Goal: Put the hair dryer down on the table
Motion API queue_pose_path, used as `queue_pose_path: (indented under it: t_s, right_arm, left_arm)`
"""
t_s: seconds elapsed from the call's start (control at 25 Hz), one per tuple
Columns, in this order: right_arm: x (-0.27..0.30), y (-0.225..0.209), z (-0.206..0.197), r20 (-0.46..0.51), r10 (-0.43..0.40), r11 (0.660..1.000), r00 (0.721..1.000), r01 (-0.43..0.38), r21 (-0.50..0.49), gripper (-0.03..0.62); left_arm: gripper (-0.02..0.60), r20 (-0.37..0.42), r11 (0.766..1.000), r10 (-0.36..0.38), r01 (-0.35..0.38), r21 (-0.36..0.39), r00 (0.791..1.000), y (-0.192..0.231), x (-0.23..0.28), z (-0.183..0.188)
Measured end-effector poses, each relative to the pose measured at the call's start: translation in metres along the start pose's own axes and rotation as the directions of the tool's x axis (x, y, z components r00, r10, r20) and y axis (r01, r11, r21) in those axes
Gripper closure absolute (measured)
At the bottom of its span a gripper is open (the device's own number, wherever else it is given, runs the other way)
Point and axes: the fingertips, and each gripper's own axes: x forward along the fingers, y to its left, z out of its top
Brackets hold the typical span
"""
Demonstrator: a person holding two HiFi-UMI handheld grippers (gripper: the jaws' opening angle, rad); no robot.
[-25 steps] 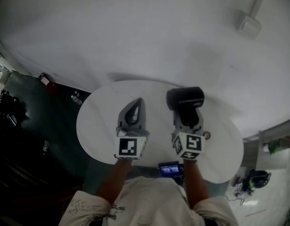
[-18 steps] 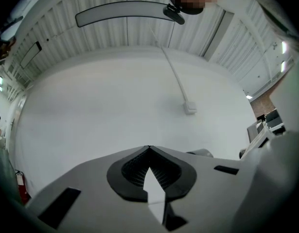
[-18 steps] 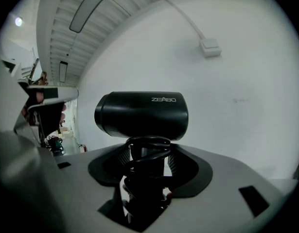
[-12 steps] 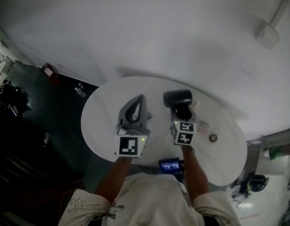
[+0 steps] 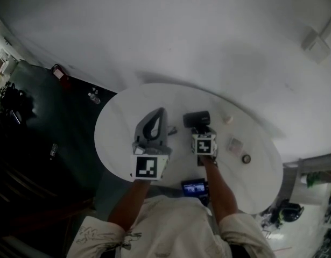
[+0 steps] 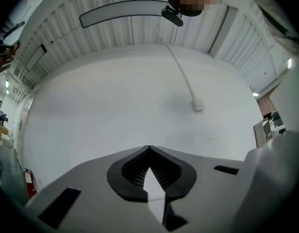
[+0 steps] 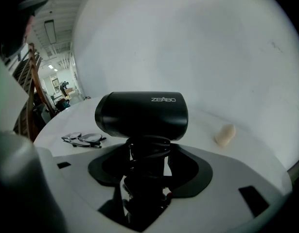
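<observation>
A black hair dryer [image 5: 196,119] stands with its barrel crosswise above the round white table [image 5: 119,130]. My right gripper [image 5: 202,132] is shut on its handle, which has the cord wound round it. In the right gripper view the barrel [image 7: 142,115] fills the middle, and the jaws [image 7: 147,176] clasp the handle below it. I cannot tell whether the dryer touches the tabletop. My left gripper [image 5: 160,115] is held up over the table's left half. Its jaws meet at the tip [image 6: 149,148] with nothing between them, pointing at a white wall.
A pair of glasses [image 7: 83,140] lies on the table left of the dryer, also seen in the head view [image 5: 171,129]. A small cream lump [image 7: 225,135] lies to the right. A small clear item [image 5: 235,144], a ring [image 5: 245,158] and a lit screen [image 5: 195,189] sit nearer me.
My right gripper has carried the hair dryer downward and further over the table, so both look smaller. The left gripper has stayed where it was.
</observation>
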Motion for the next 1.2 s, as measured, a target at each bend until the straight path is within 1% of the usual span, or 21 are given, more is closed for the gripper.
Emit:
queue_pose_path:
  t_s: [0.08, 0.24, 0.32, 0.4, 0.48, 0.52, 0.64, 0.72, 0.8, 0.84, 0.96, 1.08, 1.2]
  right_arm:
    - [0.007, 0.0, -0.013, -0.055, -0.008, 1.0, 0.998, 0.008, 0.001, 0.341]
    - [0.017, -0.001, -0.023, -0.106, -0.018, 1.0, 0.994, 0.017, -0.015, 0.341]
    - [0.02, 0.002, -0.027, -0.131, -0.005, 1.0, 0.991, 0.003, -0.015, 0.341]
    - [0.023, 0.004, -0.033, -0.177, -0.002, 1.0, 0.984, -0.002, -0.024, 0.341]
    - [0.024, 0.002, -0.037, -0.22, -0.009, 0.999, 0.976, 0.001, -0.033, 0.341]
    - [0.025, 0.003, -0.037, -0.226, -0.005, 1.0, 0.974, -0.002, -0.031, 0.341]
    - [0.027, 0.008, -0.034, -0.212, 0.011, 1.0, 0.977, -0.017, -0.026, 0.341]
    - [0.027, 0.007, -0.036, -0.223, 0.015, 1.0, 0.975, -0.02, -0.019, 0.341]
    - [0.027, 0.004, -0.039, -0.236, 0.005, 1.0, 0.972, -0.009, -0.015, 0.337]
    - [0.026, 0.002, -0.038, -0.232, -0.008, 1.0, 0.973, 0.004, -0.02, 0.318]
    - [0.021, -0.001, -0.032, -0.189, -0.031, 0.999, 0.982, 0.024, -0.037, 0.271]
    - [0.011, -0.003, -0.023, -0.16, -0.044, 0.998, 0.986, 0.036, -0.054, 0.268]
    - [0.002, 0.0, -0.019, -0.131, -0.027, 0.999, 0.991, 0.023, -0.037, 0.264]
  left_arm:
    - [0.584, -0.008, 1.0, 0.001, -0.001, 0.006, 1.0, 0.0, -0.001, -0.004]
    - [0.584, -0.026, 1.0, 0.007, -0.007, -0.001, 1.0, 0.002, -0.001, -0.011]
    - [0.584, -0.03, 1.0, 0.007, -0.007, -0.03, 1.0, 0.002, -0.001, -0.011]
    - [0.584, -0.029, 0.998, 0.0, -0.002, -0.059, 1.0, 0.002, -0.001, -0.01]
    - [0.584, -0.026, 0.998, -0.002, 0.0, -0.067, 1.0, 0.002, 0.0, -0.009]
    - [0.584, -0.026, 0.998, -0.001, 0.0, -0.066, 1.0, 0.002, 0.0, -0.009]
    - [0.584, -0.024, 0.999, -0.005, 0.004, -0.049, 1.0, 0.002, 0.001, -0.009]
    - [0.584, -0.025, 0.999, -0.008, 0.007, -0.047, 1.0, 0.0, 0.002, -0.011]
    - [0.584, -0.027, 0.999, -0.011, 0.01, -0.053, 1.0, -0.002, 0.002, -0.011]
    - [0.584, -0.027, 0.999, -0.013, 0.012, -0.052, 1.0, -0.002, 0.002, -0.011]
    - [0.584, -0.029, 0.999, -0.021, 0.02, -0.04, 0.999, -0.004, 0.001, -0.012]
    - [0.584, -0.031, 0.999, -0.024, 0.023, -0.043, 0.999, -0.004, 0.004, -0.011]
    - [0.584, -0.029, 0.999, -0.034, 0.033, -0.042, 0.999, -0.006, 0.007, -0.011]
